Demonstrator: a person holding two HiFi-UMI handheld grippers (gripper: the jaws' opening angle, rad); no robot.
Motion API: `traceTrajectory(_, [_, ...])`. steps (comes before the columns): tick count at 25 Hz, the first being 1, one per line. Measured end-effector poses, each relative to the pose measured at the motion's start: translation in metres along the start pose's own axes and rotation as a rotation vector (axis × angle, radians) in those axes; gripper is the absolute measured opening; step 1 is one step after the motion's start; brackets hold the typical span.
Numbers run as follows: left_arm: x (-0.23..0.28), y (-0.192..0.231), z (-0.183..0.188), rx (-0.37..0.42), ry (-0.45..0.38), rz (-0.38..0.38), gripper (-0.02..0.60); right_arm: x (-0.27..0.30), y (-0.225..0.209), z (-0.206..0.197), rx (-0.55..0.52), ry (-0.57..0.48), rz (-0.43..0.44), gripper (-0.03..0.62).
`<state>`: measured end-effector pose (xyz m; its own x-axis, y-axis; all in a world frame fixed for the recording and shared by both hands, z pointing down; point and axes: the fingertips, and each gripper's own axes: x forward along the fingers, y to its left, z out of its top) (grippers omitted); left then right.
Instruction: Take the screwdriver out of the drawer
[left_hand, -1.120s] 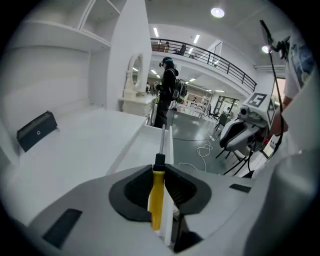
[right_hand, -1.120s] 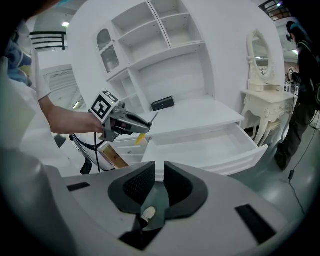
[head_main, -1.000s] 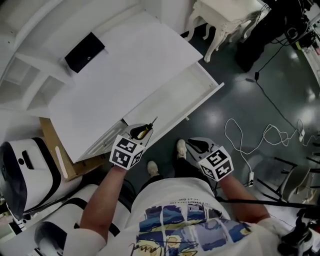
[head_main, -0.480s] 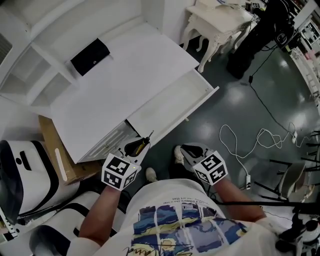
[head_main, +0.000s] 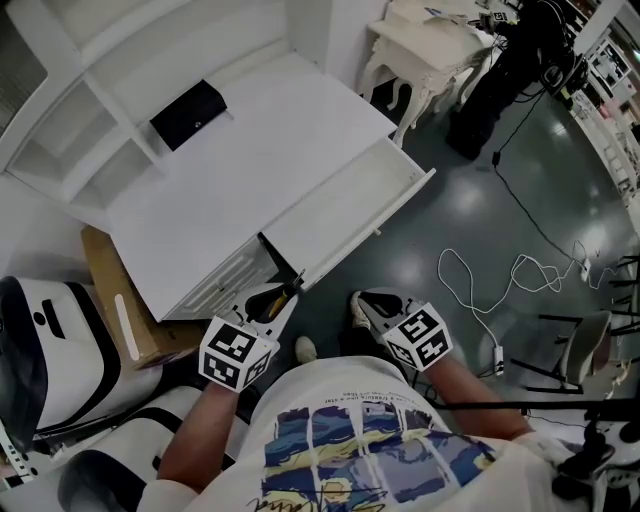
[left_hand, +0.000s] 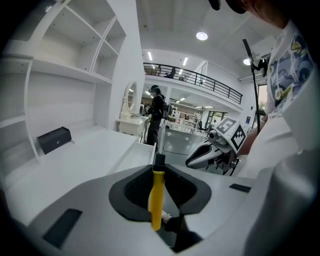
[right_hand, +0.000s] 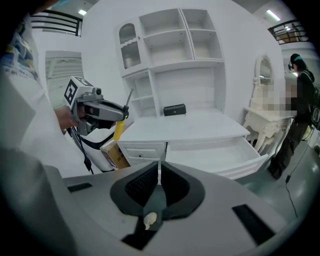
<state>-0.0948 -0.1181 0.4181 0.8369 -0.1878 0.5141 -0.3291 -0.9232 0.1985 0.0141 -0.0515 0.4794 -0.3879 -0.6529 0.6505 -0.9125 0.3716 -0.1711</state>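
Note:
A screwdriver (left_hand: 157, 197) with a yellow handle and black collar is clamped between my left gripper's (left_hand: 159, 186) pads, its shaft pointing forward. In the head view the left gripper (head_main: 276, 297) holds the screwdriver (head_main: 285, 292) just in front of the open white drawer (head_main: 400, 200), clear of it. My right gripper (head_main: 364, 302) hovers over the floor beside it. Its jaws (right_hand: 159, 179) are closing, with only a thin slit left and nothing between them. The right gripper view also shows the left gripper (right_hand: 118, 114) and the yellow handle (right_hand: 119, 130).
The white desk (head_main: 250, 150) carries a black box (head_main: 186, 113) under its shelves. A cardboard box (head_main: 105, 300) and a white appliance (head_main: 40, 340) stand at the left. Cables (head_main: 490, 280) lie on the dark floor, and a white side table (head_main: 430, 45) stands beyond the drawer.
Both grippers have drawn back from the drawer toward my body, the left one carrying the screwdriver. The right gripper's jaws have narrowed.

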Motion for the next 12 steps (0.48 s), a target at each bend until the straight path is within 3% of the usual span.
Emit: traceTrajectory(12, [-0.028, -0.016, -0.014, 0.009, -0.028, -0.036, 0.084, -0.004, 0.029, -0.006, -0.014, -0.009, -0.022, 0.032])
